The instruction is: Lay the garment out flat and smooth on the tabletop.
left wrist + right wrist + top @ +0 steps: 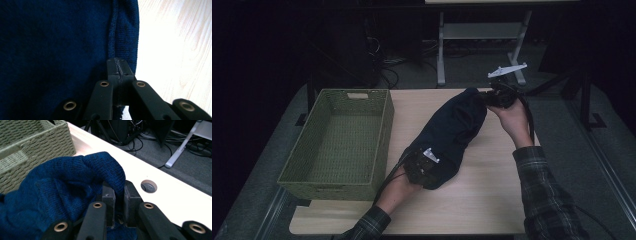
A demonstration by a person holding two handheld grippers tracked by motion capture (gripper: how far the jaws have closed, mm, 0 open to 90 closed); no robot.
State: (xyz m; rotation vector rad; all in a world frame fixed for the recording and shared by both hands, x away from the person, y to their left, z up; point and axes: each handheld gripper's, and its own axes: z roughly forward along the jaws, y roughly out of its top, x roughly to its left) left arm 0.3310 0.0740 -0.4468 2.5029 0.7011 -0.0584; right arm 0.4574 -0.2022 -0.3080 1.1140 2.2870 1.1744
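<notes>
1. The right gripper (498, 96) sits at the far right part of the table (492, 200), its jaws closed on a fold of a dark blue knitted garment (452, 135); in the right gripper view (118, 200) the knit is pinched between the two pads.
2. The left gripper (424, 167) is at the near end of the same garment. In the left gripper view (119, 70) its jaws are pressed together with the garment's edge seam running up from them, so it is clamped on the fabric.
3. The garment lies on the light wooden table, just right of the basket (382, 135). Its long axis runs diagonally, from the near end by the left gripper to the far right end by the right gripper.
4. Count: one garment, one woven green basket, two grippers, one table in use. A round hole (149, 186) in the tabletop shows in the right gripper view.
5. The basket stands on the table's left part, with a handle slot (357, 95) in its far wall.
6. No brand, label or writing can be read on any of these things.
</notes>
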